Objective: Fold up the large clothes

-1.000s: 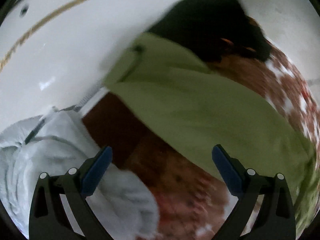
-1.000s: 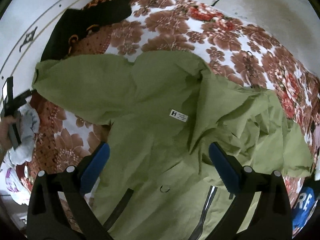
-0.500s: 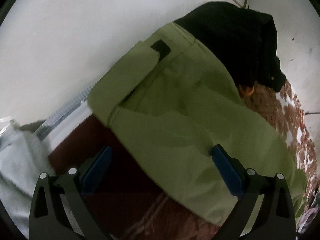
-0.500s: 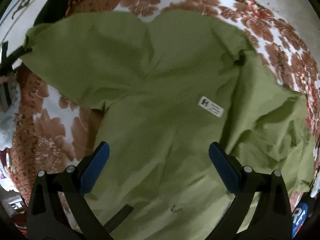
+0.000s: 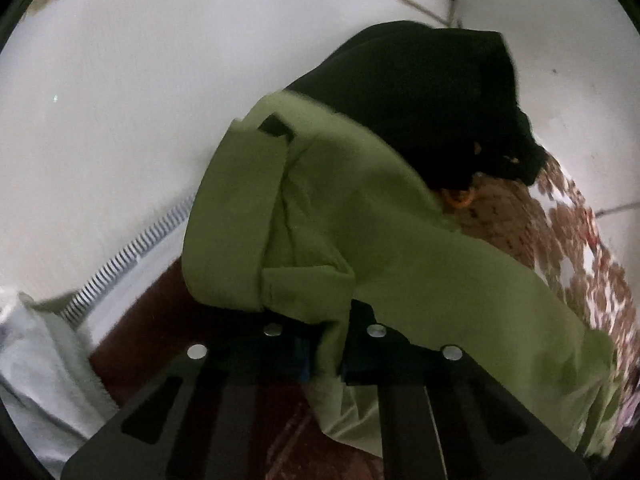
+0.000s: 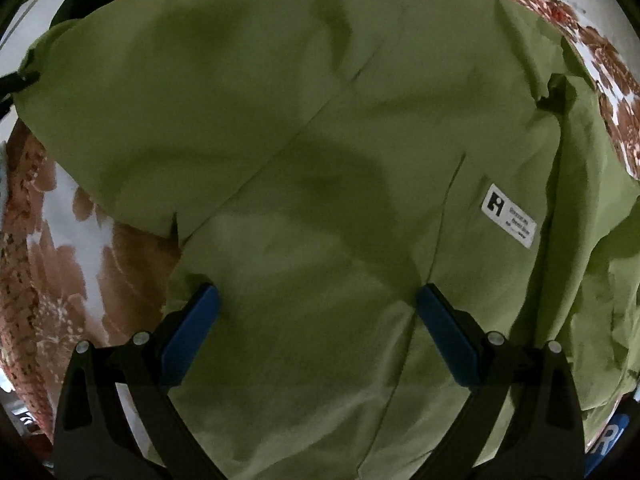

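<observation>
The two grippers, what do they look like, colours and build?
Both grippers are black plastic frames with cut-out slots and small round silver rivets. The right gripper has blue pads on its two fingers; on the left gripper only a sliver of blue shows. No cables or markings visible.

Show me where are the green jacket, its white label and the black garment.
green jacket (image 6: 320,140): right wrist view, on the flat back panel.
white label (image 6: 509,216): right wrist view, on the label's middle.
black garment (image 5: 420,92): left wrist view, on its dark top, behind the jacket sleeve.
</observation>
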The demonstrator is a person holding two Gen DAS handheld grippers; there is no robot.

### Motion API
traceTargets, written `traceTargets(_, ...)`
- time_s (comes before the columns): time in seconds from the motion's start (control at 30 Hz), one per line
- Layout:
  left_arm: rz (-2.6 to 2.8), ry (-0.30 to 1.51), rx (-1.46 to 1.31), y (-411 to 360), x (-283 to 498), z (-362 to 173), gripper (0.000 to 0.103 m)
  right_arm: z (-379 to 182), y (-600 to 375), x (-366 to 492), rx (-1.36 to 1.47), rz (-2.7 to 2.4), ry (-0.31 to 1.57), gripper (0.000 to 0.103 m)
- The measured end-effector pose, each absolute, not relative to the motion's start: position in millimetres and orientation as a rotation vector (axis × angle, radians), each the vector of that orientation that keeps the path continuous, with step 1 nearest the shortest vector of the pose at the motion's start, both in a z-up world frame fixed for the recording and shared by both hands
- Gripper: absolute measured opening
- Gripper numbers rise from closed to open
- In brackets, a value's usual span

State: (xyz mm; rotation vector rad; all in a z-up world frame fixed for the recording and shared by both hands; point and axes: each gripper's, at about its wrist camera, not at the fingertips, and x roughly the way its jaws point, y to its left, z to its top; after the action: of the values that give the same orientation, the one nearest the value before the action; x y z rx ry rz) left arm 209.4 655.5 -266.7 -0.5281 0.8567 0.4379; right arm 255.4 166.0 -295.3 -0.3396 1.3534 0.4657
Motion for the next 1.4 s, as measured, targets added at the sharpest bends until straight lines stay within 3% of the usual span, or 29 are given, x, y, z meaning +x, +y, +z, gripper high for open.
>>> traceTargets(0.33, 0.374, 0.807, -0.422, 630.9, 212.7, -212.8, 0.005, -316.1, 165.5, 249.9, -0.319, 0.456, 1.281, 0.099)
traceTargets(0.63, 0.224, 0.723, -0.301, 554.0, 229.1, -144.0, 0.004, -320.2, 156.5, 239.9, -0.290, 0.469, 1.205, 0.100)
traceTargets(1.0, 0.036, 0.616, -0.191, 401.0, 258.3, -32.7, 0.004, -322.2, 143.4, 218.2, -0.262, 0.490, 1.080, 0.100)
traceTargets(1.4, -0.185, 0.590, -0.098, 213.5, 304.9, 4.9, 0.004, -274.5, 102.9, 203.1, -0.271, 0.432, 1.026, 0.098)
